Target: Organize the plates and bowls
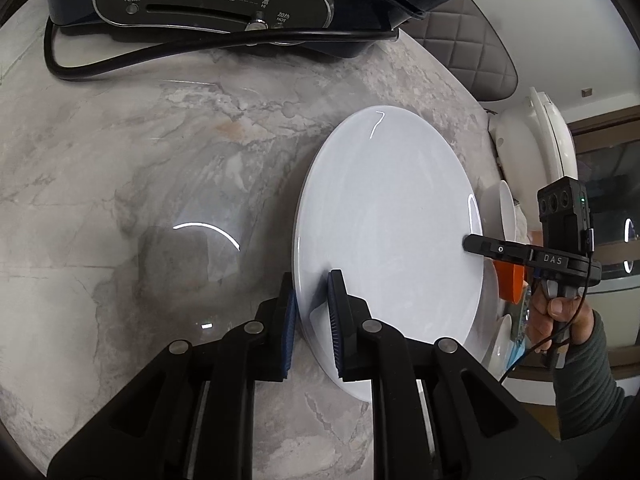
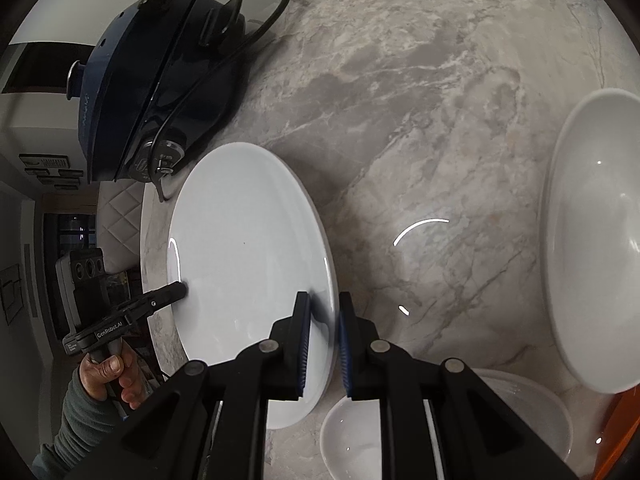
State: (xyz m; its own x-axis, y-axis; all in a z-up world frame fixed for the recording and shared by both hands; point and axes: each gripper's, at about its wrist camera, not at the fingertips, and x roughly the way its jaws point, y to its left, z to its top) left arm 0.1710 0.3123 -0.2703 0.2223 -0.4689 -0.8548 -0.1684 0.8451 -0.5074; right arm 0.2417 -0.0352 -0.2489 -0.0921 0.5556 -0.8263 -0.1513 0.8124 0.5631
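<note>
The grey-veined marble desk (image 2: 420,92) carries everything here. At its far left edge sits the dark blue electric cooker with a slider control panel (image 1: 216,0), its black power cord (image 1: 120,60) looped across the marble. You appear to have left that alone; it is not part of the sorting.

The large round white ceramic plate (image 1: 392,240) is the item in hand. It lies between your two tools, toward the desk's edge nearest the cooker, with the rim on the left tool's side looking slightly raised off the marble. Whether the whole plate is clear of the surface cannot be told.

Your left tool (image 1: 314,320) is clenched on the plate's rim, one blue-padded finger above and one below. Your right tool (image 2: 324,344) is clenched on the opposite rim in the same way. Judgement: opposite rims give a wide, slippery plate balanced support, so it cannot tip or swing as one pinch would allow.

To the right, well apart from the plate, stands the big white ceramic bowl (image 2: 592,240). Near it, a smaller white ceramic bowl (image 2: 352,432) lies just beside the plate's near edge, and a pale shallow dish (image 2: 532,412) lies under the big bowl's near side. An orange object (image 2: 620,440) shows at the corner; what it is cannot be told.

Judgement: the bowls cluster on the right, so the plate likely needs its own place, carried level.
</note>
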